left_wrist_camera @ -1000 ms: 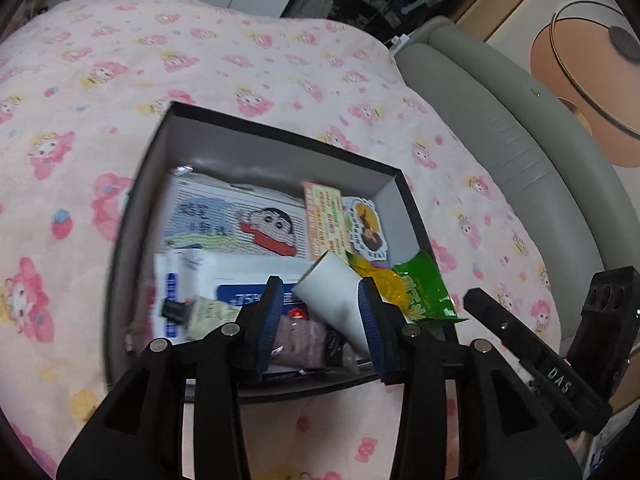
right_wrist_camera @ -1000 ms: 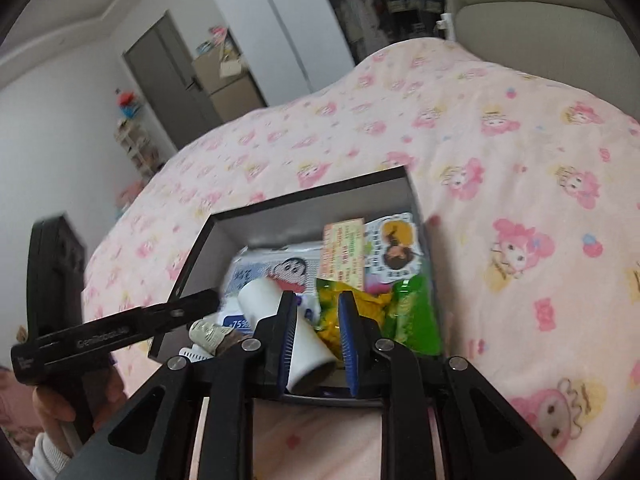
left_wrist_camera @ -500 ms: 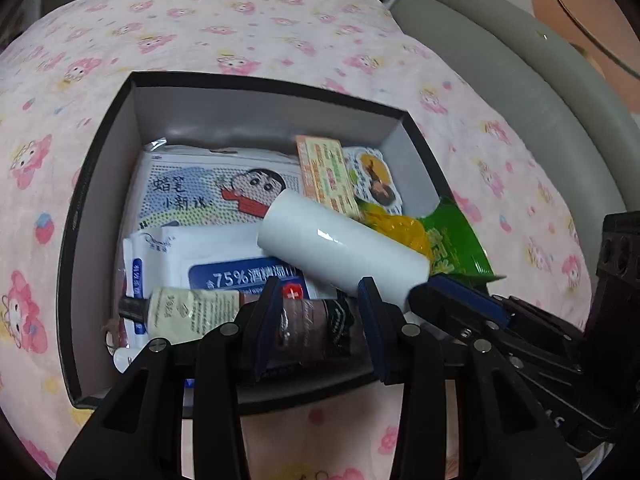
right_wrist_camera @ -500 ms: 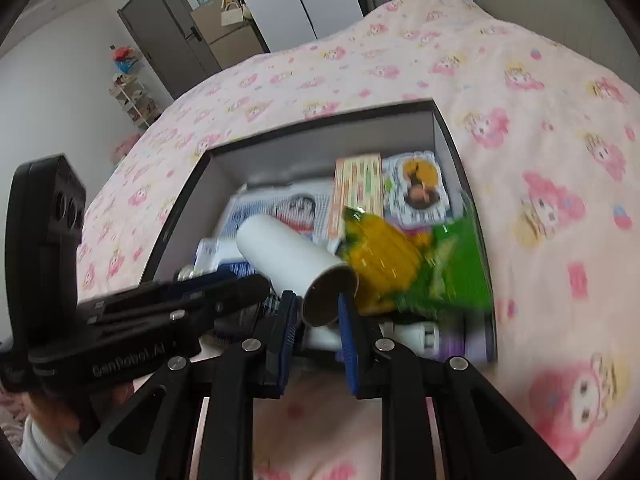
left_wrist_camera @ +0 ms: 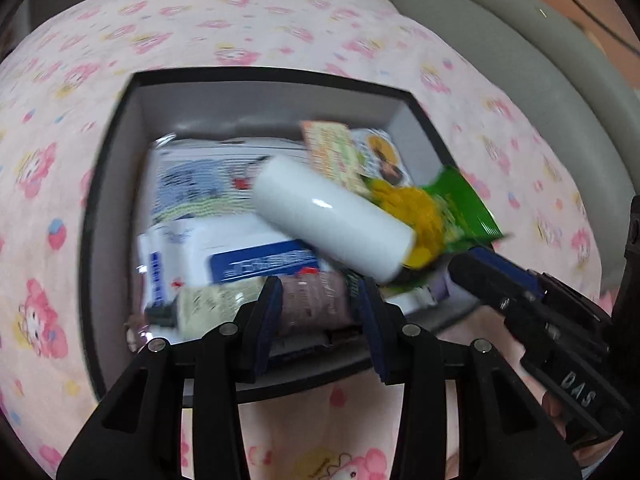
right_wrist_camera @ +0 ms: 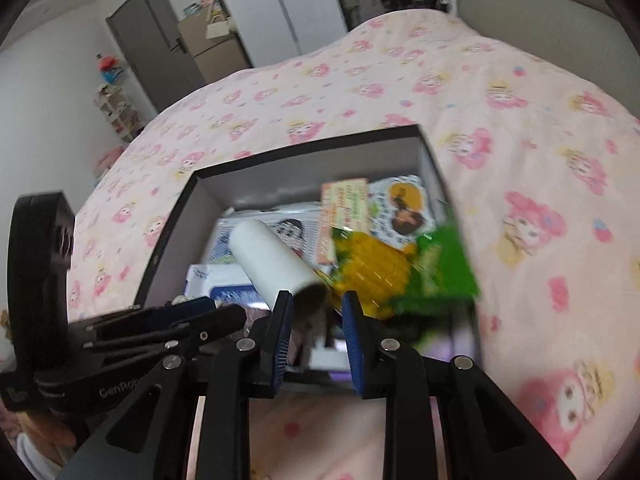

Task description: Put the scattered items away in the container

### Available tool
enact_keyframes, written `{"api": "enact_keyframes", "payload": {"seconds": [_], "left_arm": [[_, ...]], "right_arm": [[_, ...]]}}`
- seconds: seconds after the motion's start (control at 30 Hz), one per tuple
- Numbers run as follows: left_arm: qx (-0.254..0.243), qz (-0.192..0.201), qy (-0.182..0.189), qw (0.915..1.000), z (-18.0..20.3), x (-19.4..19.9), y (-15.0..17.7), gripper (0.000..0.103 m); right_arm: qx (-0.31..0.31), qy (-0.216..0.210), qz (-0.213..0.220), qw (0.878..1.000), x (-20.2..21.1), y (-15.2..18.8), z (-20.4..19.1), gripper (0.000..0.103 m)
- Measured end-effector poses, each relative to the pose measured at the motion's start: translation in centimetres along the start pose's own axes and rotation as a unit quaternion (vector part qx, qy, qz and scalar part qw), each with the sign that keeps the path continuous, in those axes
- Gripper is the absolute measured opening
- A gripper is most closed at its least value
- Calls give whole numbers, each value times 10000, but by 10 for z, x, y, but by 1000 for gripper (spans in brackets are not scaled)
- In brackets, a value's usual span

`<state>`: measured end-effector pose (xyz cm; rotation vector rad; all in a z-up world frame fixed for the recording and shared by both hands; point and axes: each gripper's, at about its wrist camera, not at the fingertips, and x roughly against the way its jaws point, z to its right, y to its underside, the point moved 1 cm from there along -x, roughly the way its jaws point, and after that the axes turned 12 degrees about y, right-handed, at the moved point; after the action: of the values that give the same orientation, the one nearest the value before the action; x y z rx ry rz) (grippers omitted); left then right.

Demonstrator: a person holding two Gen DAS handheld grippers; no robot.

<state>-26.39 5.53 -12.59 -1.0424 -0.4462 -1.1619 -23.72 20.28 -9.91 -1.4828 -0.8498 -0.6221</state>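
A black box (left_wrist_camera: 256, 76) with grey inside walls sits on a pink bedspread and holds several items. A white roll (left_wrist_camera: 328, 216) lies slanted across the packets inside it. My right gripper (right_wrist_camera: 316, 316) hovers at the box's near edge. Its jaws are opening, and the roll's open end (right_wrist_camera: 308, 296) sits loose just past the blue pads. My left gripper (left_wrist_camera: 318, 300) is shut on a brown and cream tube (left_wrist_camera: 312, 304) with a black cap, low over the box's near side. A yellow and green snack packet (left_wrist_camera: 440, 208) lies at the right.
Two wipes packs (left_wrist_camera: 200, 184) and sticker cards (left_wrist_camera: 336, 152) cover the box's floor. The pink cartoon bedspread (right_wrist_camera: 520, 120) surrounds the box. A grey padded edge (left_wrist_camera: 540, 80) runs along the right. A door and shelves (right_wrist_camera: 152, 52) stand far back.
Both grippers came lower over the box. The white roll left the right jaws and now lies on the packets. The right jaws have widened; the left still grips the tube.
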Motion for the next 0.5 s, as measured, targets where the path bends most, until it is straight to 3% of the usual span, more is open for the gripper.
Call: {"api": "enact_keyframes", "payload": {"seconds": [0.1, 0.17, 0.33, 0.4, 0.5], "left_arm": [[-296, -211, -399, 9985, 12, -20, -12, 42], [-201, -271, -607, 9976, 8, -31, -23, 41], [322, 198, -410, 9984, -4, -18, -32, 40], [252, 383, -290, 9985, 1, -6, -27, 42], [44, 602, -475, 9970, 9, 12, -18, 42]], "right_arm": [[-106, 18, -98, 9999, 1, 6, 5, 22], [-45, 24, -126, 9999, 1, 9, 4, 22], [54, 35, -135, 9999, 5, 10, 1, 22], [108, 101, -102, 9998, 7, 9, 0, 23], [109, 185, -120, 9997, 5, 5, -2, 30]]}}
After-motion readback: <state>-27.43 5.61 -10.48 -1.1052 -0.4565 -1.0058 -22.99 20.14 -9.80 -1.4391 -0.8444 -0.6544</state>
